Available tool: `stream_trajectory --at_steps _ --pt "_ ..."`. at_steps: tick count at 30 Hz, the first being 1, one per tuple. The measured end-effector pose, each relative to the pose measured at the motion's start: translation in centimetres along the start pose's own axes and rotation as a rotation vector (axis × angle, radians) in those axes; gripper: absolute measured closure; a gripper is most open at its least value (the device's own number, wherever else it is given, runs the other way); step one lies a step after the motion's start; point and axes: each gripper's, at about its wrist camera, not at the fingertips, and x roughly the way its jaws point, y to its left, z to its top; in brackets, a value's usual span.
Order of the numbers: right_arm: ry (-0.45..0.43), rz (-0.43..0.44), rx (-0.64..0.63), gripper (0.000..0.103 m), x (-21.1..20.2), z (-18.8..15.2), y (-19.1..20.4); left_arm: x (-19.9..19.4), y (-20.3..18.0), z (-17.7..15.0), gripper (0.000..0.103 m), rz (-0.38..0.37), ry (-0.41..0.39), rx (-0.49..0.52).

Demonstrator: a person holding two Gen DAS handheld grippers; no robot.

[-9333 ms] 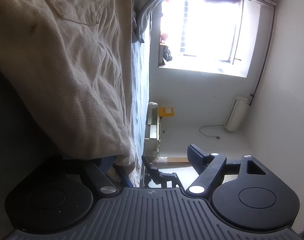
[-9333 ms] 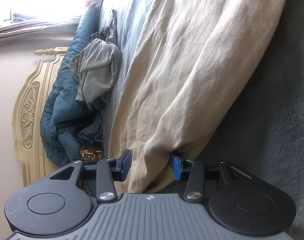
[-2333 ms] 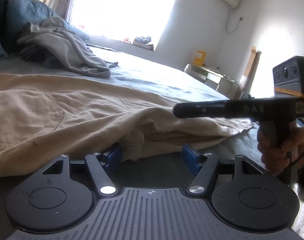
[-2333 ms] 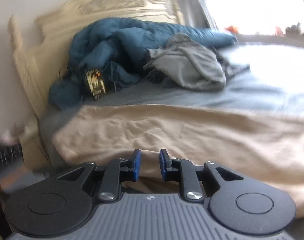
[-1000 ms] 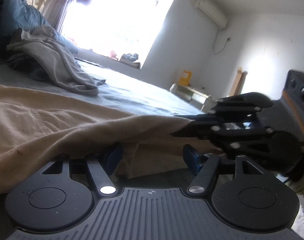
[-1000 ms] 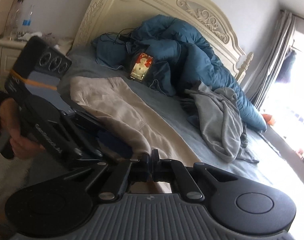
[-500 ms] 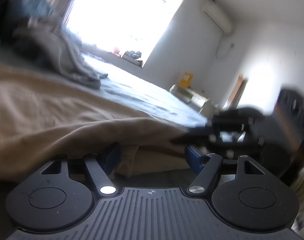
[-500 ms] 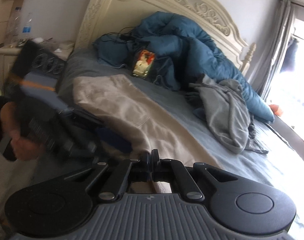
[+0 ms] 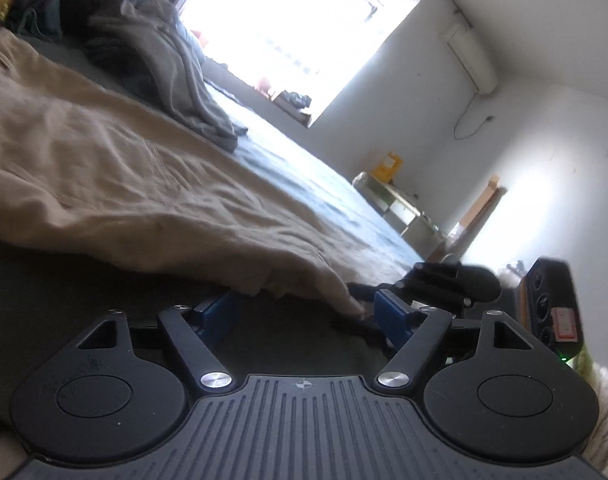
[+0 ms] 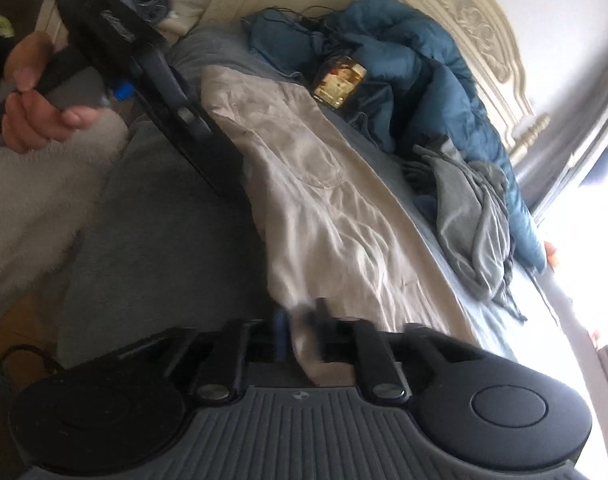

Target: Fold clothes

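1. The right gripper (image 10: 299,334) is opening its jaws, with the tan pants (image 10: 324,200) edge between them.
2. The left gripper (image 9: 304,312) is opening wide, gripping nothing.
3. The pants lie long on the bed (image 10: 163,240), toward twelve o'clock; more folds look needed.
4. Far off, the grey top (image 10: 476,232) looks unfolded.

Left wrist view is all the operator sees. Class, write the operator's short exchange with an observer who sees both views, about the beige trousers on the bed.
Operator: Is the right tool holding cloth?
Observer: Its jaws are opening, with the edge of the beige trousers between them.
Operator: What part of the trousers lies by the left tool?
Observer: The end with a stitched pocket.
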Motion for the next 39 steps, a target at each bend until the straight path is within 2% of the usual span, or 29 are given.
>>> stream_trajectory --at_steps 3,5,8,12,15,19,21,24,27,30,32,35,37,39 --pt "-0.013 -0.034 0.105 0.065 -2.1 -0.7 -0.2 -1.5 -0.5 0.9 0.022 -0.004 -0.045 0.004" --pt "-0.016 -0.061 0.223 0.063 -3.8 -1.4 -0.9 -1.8 -0.8 1.6 0.022 0.01 -0.074 0.011" --pt "-0.027 -0.111 0.455 0.06 -6.2 -2.8 -2.2 -1.7 -1.3 2.4 0.021 0.019 -0.105 0.021" --pt "-0.066 -0.16 0.807 0.057 -9.2 -5.4 -3.9 -0.6 -1.7 2.9 0.021 0.072 -0.103 0.028" --pt "-0.121 -0.102 1.084 0.054 -10.4 -7.8 -4.7 -0.2 -2.6 2.4 0.021 0.112 -0.088 0.079" --pt "-0.202 0.095 1.344 0.05 -8.9 -9.3 -4.9 0.3 -4.6 1.2 0.021 0.174 -0.047 0.219" --pt "-0.209 0.198 1.444 0.048 -6.8 -9.4 -5.4 0.8 -5.8 0.5 0.021 0.217 -0.028 0.323" --pt "-0.213 0.219 1.52 0.047 -3.7 -9.1 -6.4 1.7 -7.4 -0.6 0.021 0.279 -0.005 0.491" --pt "-0.218 0.185 1.593 0.045 -1.5 -9.2 -7.1 2.5 -8.4 -1.4 0.021 0.31 0.009 0.626" --pt "-0.298 0.241 1.607 0.045 -0.6 -8.6 -7.7 3.9 -8.4 -1.5 0.021 0.343 0.031 0.704" --pt "-0.33 0.268 1.579 0.045 -0.1 -7.6 -8.5 4.9 -7.9 -1.0 0.022 0.352 0.041 0.704" --pt "-0.354 0.297 1.556 0.045 0.2 -6.8 -10.2 6.2 -6.8 0.3 0.027 0.341 0.051 0.647" --pt "-0.36 0.319 1.569 0.045 0.6 -6.7 -11.7 6.8 -6.0 1.5 0.032 0.32 0.056 0.574" --pt "-0.364 0.339 1.597 0.044 1.1 -7.0 -12.9 7.2 -4.7 2.9 0.042 0.29 0.069 0.456"
